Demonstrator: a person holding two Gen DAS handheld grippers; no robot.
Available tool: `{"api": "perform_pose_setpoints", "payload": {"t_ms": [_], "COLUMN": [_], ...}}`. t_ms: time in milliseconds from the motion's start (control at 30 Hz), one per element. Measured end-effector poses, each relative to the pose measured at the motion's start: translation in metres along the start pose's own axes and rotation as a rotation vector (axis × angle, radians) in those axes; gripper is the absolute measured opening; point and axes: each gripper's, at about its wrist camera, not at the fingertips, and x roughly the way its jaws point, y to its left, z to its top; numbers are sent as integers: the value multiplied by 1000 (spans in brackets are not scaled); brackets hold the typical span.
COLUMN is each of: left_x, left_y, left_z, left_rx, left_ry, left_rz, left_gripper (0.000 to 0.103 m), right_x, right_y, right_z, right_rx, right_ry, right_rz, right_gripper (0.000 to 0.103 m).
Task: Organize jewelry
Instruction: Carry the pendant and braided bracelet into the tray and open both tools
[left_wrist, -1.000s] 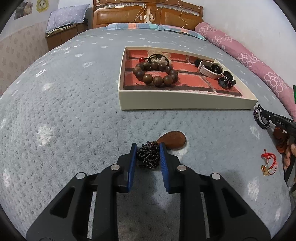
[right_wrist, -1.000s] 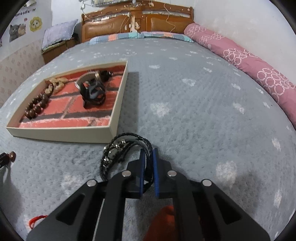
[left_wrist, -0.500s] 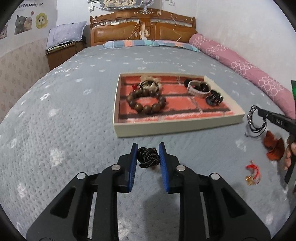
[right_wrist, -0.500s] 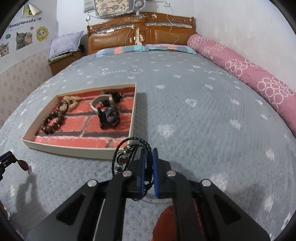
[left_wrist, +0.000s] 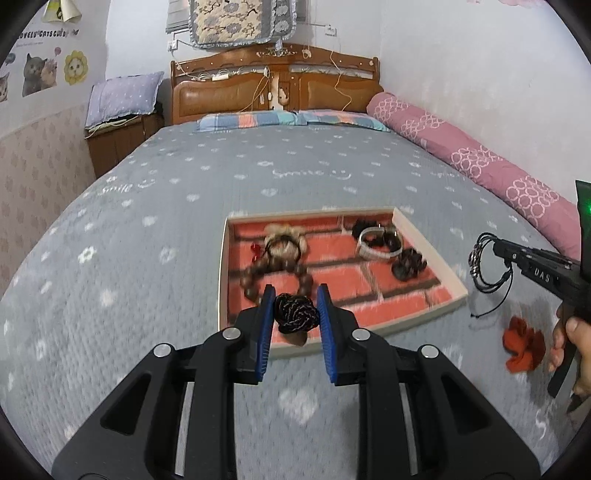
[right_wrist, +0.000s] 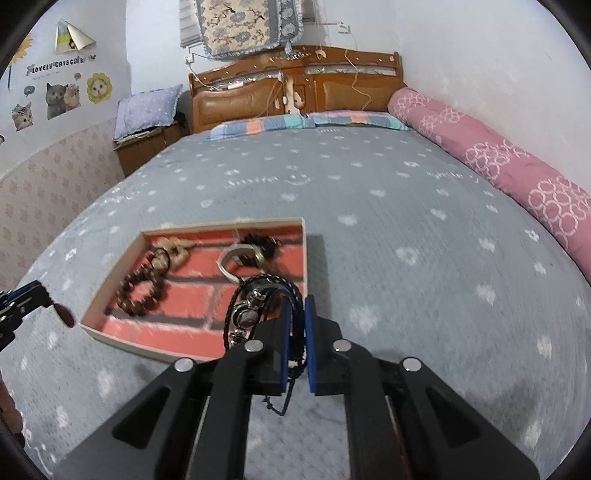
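The left gripper (left_wrist: 295, 314) is closed on a bunched dark braided cord (left_wrist: 295, 312) with a brown teardrop pendant (left_wrist: 297, 338) dangling below it, pinched at the bundle probably so the loose cord cannot trail or snag. It hangs above the near rim of the shallow cream-walled tray with a red brick-pattern floor (left_wrist: 430, 240), which sits on the grey patterned bedspread (left_wrist: 147, 258). The right gripper (right_wrist: 295, 332) is clamped narrowly on one side of a black braided multi-strand bracelet with metal beads (right_wrist: 255, 306), so the loop hangs free to the left, over the tray's near right corner. Both pieces appear raised clear of the walls so they can be lowered inside. The tray already holds a brown wooden bead bracelet (right_wrist: 142, 291), a pale band (left_wrist: 378, 243) and a dark claw clip (left_wrist: 408, 263). A red crumpled item (left_wrist: 522, 347) lies on the bedspread, outside the tray.
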Motion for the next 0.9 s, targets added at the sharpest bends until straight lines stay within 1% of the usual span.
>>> {"api": "perform_pose_setpoints", "payload": {"t_ms": [100,200,400,500,667,733,900], "left_x": [8,20,50,73,108,126,157], "left_y": [0,3,9,14,15,15,22], "left_z": [17,29,41,46,50,51,50], "left_rx": [-7,-19,-40,-66,-59,-49,-51], "left_ry": [-11,-7,17,42,72,93,132], "left_rz": [4,-4,-3,-19,-19,-8,12], "left_gripper": [22,22,22,22,22,22,22], "right_x": [3,7,26,47,80,93,122], "right_y": [11,23,45,55,64,65,68], "right_z": [12,25,43,49,53,53,51], "right_rx": [-3,-16,-40,-46,-48,-45,-40], "right_ry": [-11,-23,-20,1,34,49,77], "right_rz": [15,26,46,49,44,42,28], "right_gripper": [8,8,8,8,8,8,8]}}
